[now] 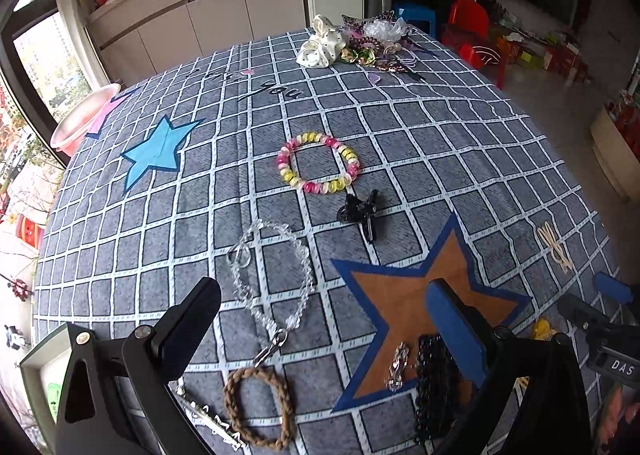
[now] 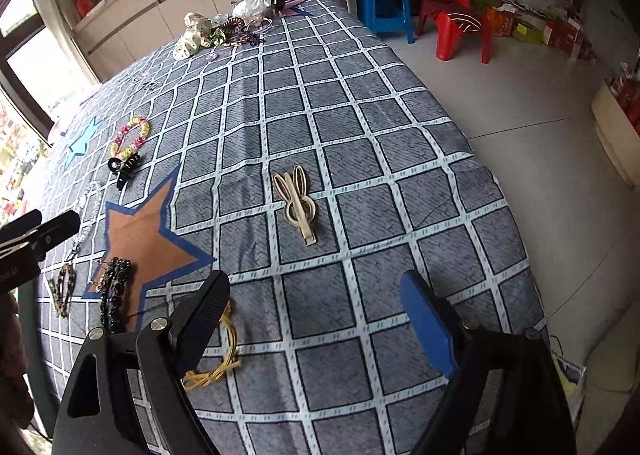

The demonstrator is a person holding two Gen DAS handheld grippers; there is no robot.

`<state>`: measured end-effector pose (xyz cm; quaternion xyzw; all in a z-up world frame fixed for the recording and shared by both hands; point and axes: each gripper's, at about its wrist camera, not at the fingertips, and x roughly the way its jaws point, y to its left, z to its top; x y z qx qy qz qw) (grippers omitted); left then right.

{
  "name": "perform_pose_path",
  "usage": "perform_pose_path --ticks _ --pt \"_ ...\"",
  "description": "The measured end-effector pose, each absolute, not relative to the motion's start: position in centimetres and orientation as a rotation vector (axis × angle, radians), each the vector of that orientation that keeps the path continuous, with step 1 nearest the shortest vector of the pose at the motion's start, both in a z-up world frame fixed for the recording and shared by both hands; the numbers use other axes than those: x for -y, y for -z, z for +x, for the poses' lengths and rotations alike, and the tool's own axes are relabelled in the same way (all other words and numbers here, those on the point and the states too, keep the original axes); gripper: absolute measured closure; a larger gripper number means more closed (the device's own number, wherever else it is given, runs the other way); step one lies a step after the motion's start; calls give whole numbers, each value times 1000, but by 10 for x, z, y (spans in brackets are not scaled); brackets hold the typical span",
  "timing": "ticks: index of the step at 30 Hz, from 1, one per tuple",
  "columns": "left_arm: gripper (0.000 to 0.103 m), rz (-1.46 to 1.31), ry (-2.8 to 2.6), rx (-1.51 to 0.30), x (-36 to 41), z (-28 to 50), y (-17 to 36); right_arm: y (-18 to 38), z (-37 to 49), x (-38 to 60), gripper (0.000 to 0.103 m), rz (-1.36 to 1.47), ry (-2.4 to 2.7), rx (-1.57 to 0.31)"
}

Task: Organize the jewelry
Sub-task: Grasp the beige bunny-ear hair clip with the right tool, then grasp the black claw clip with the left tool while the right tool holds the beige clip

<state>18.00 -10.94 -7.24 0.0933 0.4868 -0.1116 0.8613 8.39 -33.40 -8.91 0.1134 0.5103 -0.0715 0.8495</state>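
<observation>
Several pieces of jewelry lie loose on the checked cloth (image 1: 420, 127). A clear bead chain (image 1: 276, 267) and a braided brown band (image 1: 260, 407) sit between the wide-spread jaws of the left gripper (image 1: 324, 319), nothing held. Ahead of the right gripper (image 2: 316, 315), also wide and empty, lies a beige rabbit clip (image 2: 298, 203); yellow ties (image 2: 220, 363) rest by its left finger.

The left gripper (image 1: 324, 323) hangs over the checked cloth (image 1: 420, 127) with its jaws wide apart and nothing between the pads. Just ahead of it, between the fingers, lies a clear bead chain (image 1: 276, 275), with a pink-and-yellow coil bracelet (image 1: 318, 162) and a black claw clip (image 1: 360, 213) farther ahead. Near the dark finger (image 1: 192, 331) lies a brown braided band (image 1: 259, 407); beside the blue one (image 1: 456, 335), on the brown star (image 1: 404, 295), lie a black beaded piece (image 1: 434, 387) and a small silver clip (image 1: 398, 367).
</observation>
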Motion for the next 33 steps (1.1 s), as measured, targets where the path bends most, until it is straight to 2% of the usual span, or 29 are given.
perform_pose_path --ticks 7,8,9,11,16,18,19,20,21,23,26,28,33 --pt "0 195 221 -1054 123 209 93 97 108 332 14 160 157 -1074" --pt "8 198 219 -1056 125 212 96 98 111 332 15 153 156 -1072" --pt "10 202 221 -1065 126 214 98 98 113 331 16 144 155 -1071" --pt "10 201 223 -1075 129 218 103 98 116 328 24 119 159 -1066" --pt "25 196 237 -1072 135 226 106 95 117 323 36 90 140 -1051" --pt "44 207 251 -1062 139 227 104 94 116 322 42 90 137 -1046" --pt "51 204 263 -1063 140 227 104 94 116 322 48 91 137 -1042" --pt "66 196 278 -1066 140 228 103 93 116 322 57 95 138 -1037" --pt "75 192 292 -1071 141 228 103 93 115 322 62 99 139 -1032" --pt "77 198 299 -1073 143 228 102 92 115 324 83 112 139 -1024" --pt "77 192 309 -1066 142 225 99 91 112 327 83 141 128 -1016" --pt "86 183 320 -1062 140 222 95 90 108 329 83 157 122 -1008" --pt "87 176 345 -1030 134 207 78 81 97 330 83 214 95 -986"
